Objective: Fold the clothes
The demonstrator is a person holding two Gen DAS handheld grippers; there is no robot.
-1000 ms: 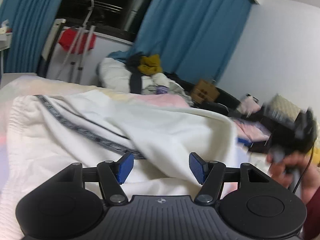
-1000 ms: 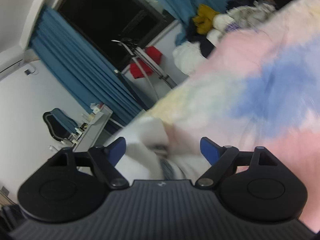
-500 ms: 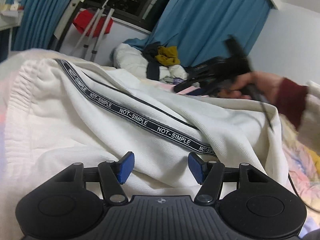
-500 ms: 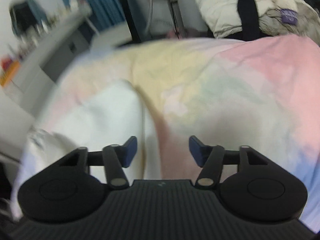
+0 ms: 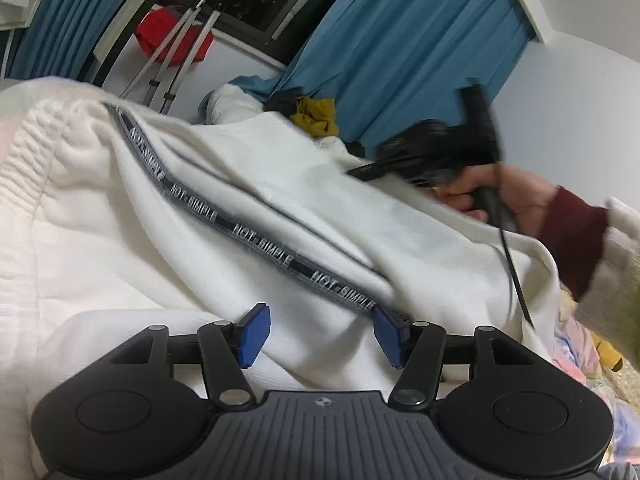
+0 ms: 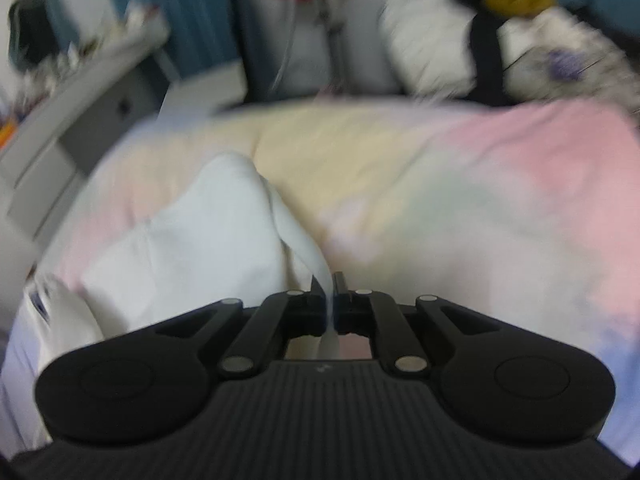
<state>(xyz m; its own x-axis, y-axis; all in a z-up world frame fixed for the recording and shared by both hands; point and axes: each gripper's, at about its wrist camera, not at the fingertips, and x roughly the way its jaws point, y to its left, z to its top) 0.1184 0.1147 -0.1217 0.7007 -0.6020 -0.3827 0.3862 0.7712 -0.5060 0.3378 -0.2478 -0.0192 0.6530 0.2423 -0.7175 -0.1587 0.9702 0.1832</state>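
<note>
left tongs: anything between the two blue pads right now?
In the left wrist view, only a fold of the white garment; the left tongs stand open, pads not closed on it.

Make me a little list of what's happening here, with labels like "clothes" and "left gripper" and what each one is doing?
clothes: white garment with a black printed stripe, rumpled on the bed
bed cover: pastel blanket, pink, yellow and blue
left gripper: open, blue pads on either side of a fold of the garment
right gripper: shut on an edge of the white garment
behind the bed: blue curtains, a heap of other clothes
</note>
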